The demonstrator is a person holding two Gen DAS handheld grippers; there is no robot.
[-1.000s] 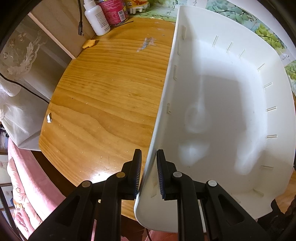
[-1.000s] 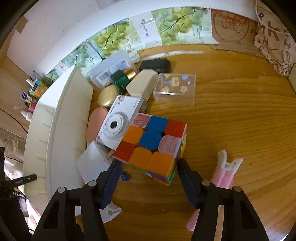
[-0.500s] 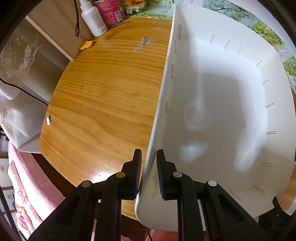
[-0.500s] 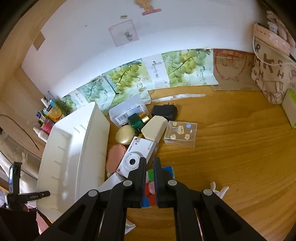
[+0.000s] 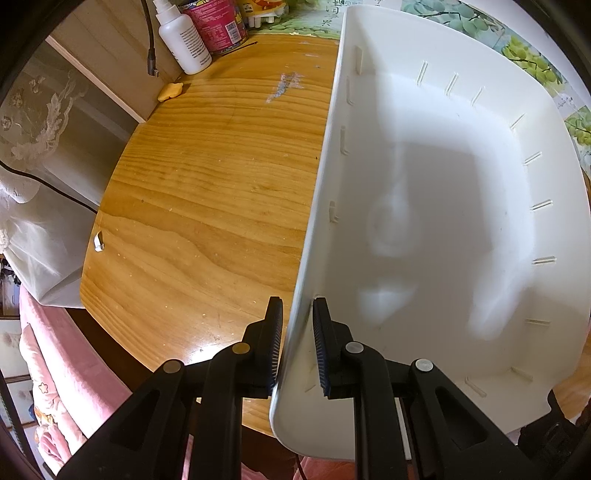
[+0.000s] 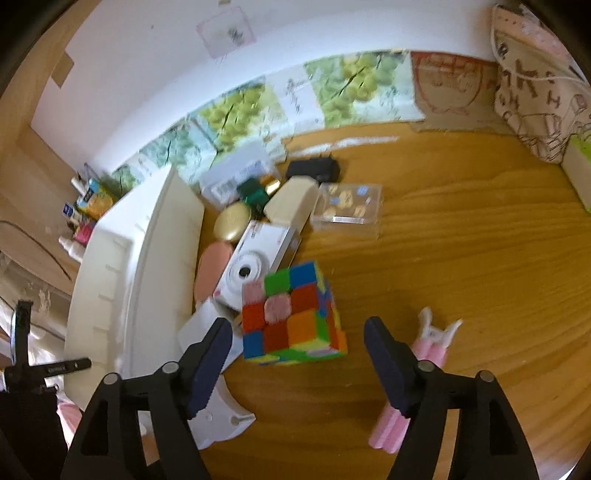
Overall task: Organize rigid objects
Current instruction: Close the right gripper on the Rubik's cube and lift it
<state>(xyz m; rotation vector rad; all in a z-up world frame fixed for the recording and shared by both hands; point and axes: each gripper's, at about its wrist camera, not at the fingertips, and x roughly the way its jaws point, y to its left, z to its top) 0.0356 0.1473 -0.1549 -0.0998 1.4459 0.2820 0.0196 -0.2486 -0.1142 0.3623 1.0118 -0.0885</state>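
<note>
My left gripper (image 5: 297, 306) points straight down and is shut on the near wall of the white bin (image 5: 443, 221), whose inside holds nothing. The right wrist view shows the same bin (image 6: 147, 266) at the left of the wooden table. A multicoloured puzzle cube (image 6: 291, 317) rests on the table in the gap of my right gripper (image 6: 297, 332), whose jaws are opening; neither pad touches the cube. Behind the cube lie a white camera (image 6: 255, 266), a pink oval case (image 6: 212, 266), a gold compact (image 6: 232, 221), a cream case (image 6: 291, 201) and a clear box (image 6: 347, 210).
A pink hair clip (image 6: 413, 373) lies by the right finger. White plastic pieces (image 6: 221, 417) sit under the left finger. A spray bottle (image 5: 184, 40) and red can (image 5: 218, 22) stand at the table's back corner. A printed fabric bag (image 6: 535, 92) is far right.
The right gripper went from open around the cube to shut above it, then open again. The cube now shows different colours on top. The left gripper and bin barely shifted.
</note>
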